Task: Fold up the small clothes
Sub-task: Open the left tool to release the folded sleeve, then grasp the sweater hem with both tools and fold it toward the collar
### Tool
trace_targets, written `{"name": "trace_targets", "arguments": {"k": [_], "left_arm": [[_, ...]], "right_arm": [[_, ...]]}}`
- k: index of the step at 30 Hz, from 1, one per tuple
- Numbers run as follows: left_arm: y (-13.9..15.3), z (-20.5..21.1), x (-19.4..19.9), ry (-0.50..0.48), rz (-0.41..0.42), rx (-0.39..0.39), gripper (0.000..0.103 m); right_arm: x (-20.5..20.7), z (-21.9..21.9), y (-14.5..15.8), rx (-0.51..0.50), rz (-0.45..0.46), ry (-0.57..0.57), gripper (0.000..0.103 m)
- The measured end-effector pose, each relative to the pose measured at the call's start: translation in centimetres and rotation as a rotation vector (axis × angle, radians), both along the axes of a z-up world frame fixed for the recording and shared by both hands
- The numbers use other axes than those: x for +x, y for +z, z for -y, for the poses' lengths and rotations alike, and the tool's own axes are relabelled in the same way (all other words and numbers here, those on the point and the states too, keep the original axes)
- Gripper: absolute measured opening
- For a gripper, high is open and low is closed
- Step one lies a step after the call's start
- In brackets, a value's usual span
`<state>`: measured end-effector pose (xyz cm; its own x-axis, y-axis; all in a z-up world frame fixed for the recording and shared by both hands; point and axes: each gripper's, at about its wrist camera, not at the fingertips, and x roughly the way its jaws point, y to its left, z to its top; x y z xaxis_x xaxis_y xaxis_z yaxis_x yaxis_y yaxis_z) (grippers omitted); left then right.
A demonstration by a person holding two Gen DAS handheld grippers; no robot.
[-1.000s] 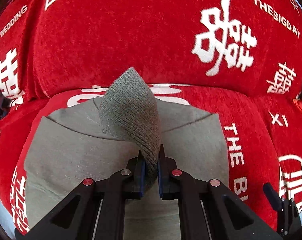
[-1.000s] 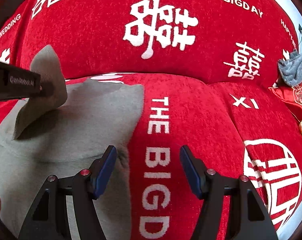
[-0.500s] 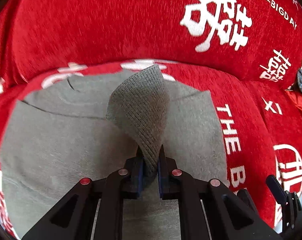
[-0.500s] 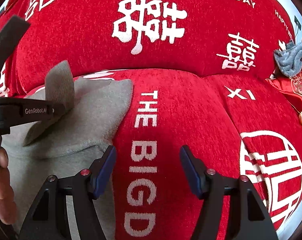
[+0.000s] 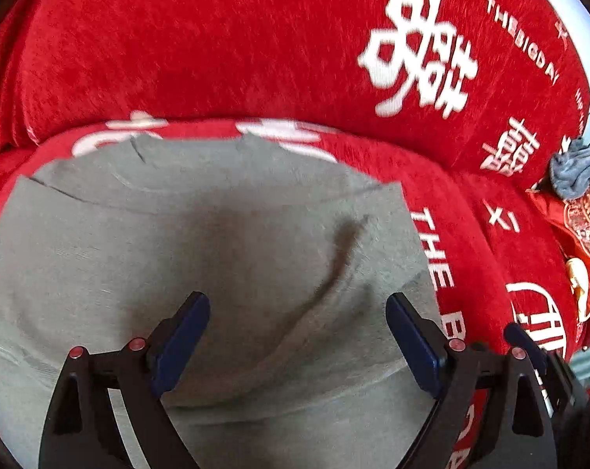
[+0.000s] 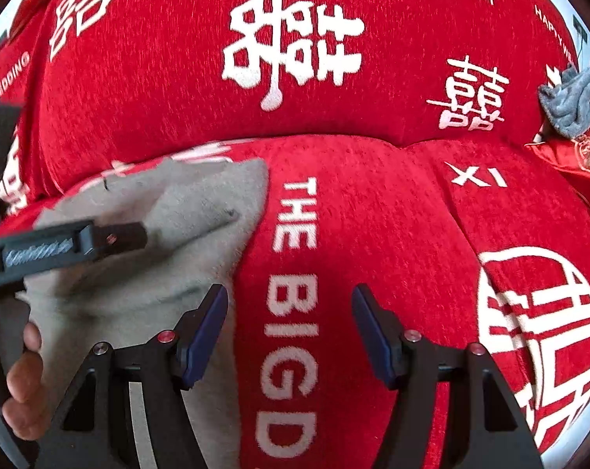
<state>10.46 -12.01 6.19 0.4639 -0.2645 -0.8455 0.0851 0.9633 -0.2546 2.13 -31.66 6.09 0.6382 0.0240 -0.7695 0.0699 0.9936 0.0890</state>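
Now left gripper (image 5: 296, 336) opening above grey garment (image 5: 224, 242); right gripper (image 6: 289, 332) agape, empty, beside it.

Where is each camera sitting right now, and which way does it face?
Left wrist: rides the left tool, angled down at the grey garment; its jaws are opening, nothing gripped.
Right wrist: rides the right tool, angled down over the red sofa cover; a hand and the left tool show at left.
Shared: garment, cover, blue-grey cloth.
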Motion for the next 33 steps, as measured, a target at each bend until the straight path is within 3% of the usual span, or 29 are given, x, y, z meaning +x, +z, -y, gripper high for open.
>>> {"name": "trace_targets", "arguments": {"k": [5, 8, 12, 16, 21, 27, 30, 33], "left_arm": [[-0.4, -3.1, 0.7, 0.074, -0.021, 0.038, 0.092], [-1.1, -4.1, 0.8, 0.098, -0.039, 0.064, 0.092], [-1.4, -4.4, 0.2, 0.094, -0.028, 0.099, 0.092], [-1.6, -4.2, -0.2, 0.077, -0.015, 0.147, 0.092], [-2.0, -4.3, -0.5, 0.065, -0.017, 0.162, 0.092], [-2.2, -5.4, -2.4, 0.035, -0.002, 0.204, 0.092], [-2.1, -6.2, -3.4, 0.029, 0.014, 0.217, 0.092], [-1.7, -6.8, -3.4, 0.045, 0.017, 0.218, 0.092]], "right_arm": [[3.6, -2.7, 1.7, -0.001, 0.006, 0.043, 0.069], [7.3, -4.5, 1.7, 0.0, -0.049, 0.078, 0.069], [11.1, -6.4, 1.0, -0.073, -0.129, 0.083, 0.069], [12.5, -8.1, -0.5, -0.154, -0.211, 0.124, 0.069], [10.7, -8.6, -1.9, -0.26, -0.246, 0.163, 0.069], [4.4, -6.0, -1.5, -0.312, -0.238, 0.162, 0.069], [1.6, -4.4, -0.3, -0.281, -0.192, 0.127, 0.069], [1.6, -4.0, 1.3, -0.206, -0.144, 0.083, 0.069]]}}
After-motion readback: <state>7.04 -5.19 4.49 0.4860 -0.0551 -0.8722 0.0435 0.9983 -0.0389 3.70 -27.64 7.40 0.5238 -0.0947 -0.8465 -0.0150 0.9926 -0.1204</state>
